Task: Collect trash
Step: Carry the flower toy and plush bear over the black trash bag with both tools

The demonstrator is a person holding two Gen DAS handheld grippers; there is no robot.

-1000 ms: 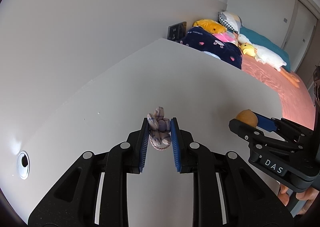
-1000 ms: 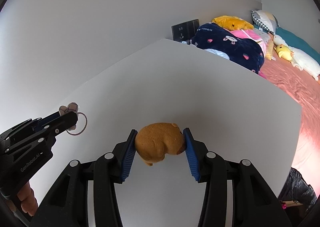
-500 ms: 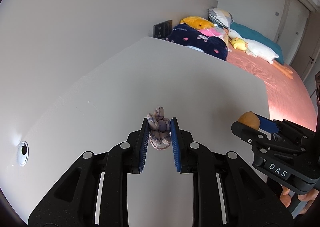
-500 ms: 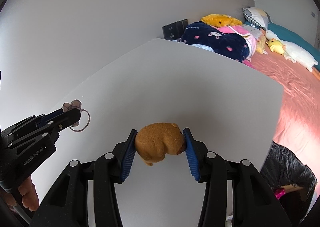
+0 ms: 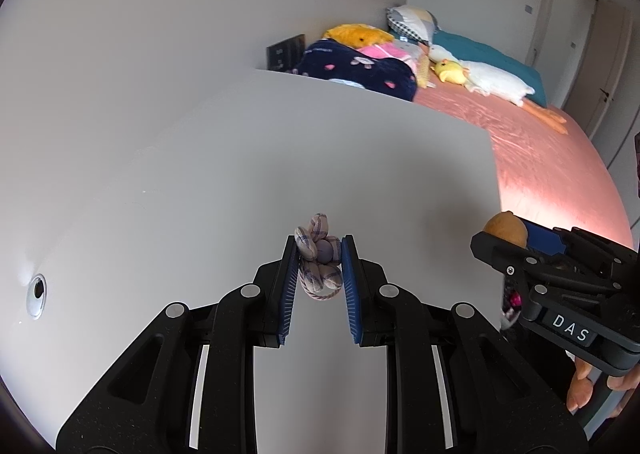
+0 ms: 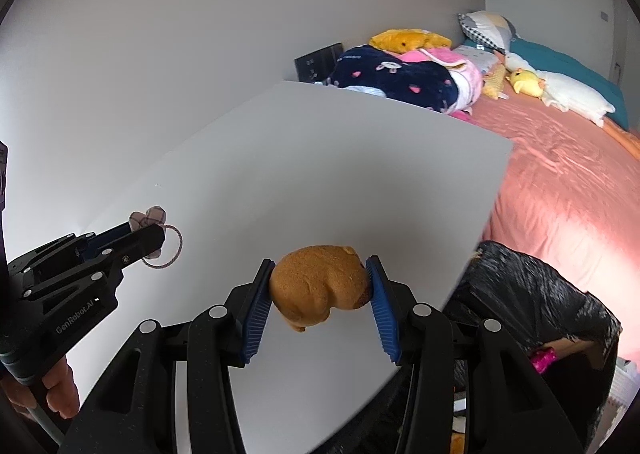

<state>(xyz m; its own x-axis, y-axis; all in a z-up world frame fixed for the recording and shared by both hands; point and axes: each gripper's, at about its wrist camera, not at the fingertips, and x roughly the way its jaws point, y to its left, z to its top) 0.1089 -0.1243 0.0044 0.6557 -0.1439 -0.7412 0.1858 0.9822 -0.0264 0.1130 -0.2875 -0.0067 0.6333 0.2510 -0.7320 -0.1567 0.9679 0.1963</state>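
two pieces are picked up: my left gripper (image 5: 319, 254) is clamped on a hair tie (image 5: 318, 264), my right gripper (image 6: 319, 281) on a brown toy (image 6: 318, 286), both above the desk (image 6: 320, 174). dropping them in the black bag (image 6: 536, 302), lower right, remains.

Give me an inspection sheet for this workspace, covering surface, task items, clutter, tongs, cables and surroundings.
Surface: white table, grommet hole at its left edge.
Job's things: plaid hair tie; brown plush; black trash bag beside the table's right edge, open.
Clutter: nothing seen on the table.
Tongs: left tongs shut on the hair tie; right tongs shut on the plush; both above the table.
Cables: nothing seen.
Surroundings: bed with pillows and soft toys; wall panel.
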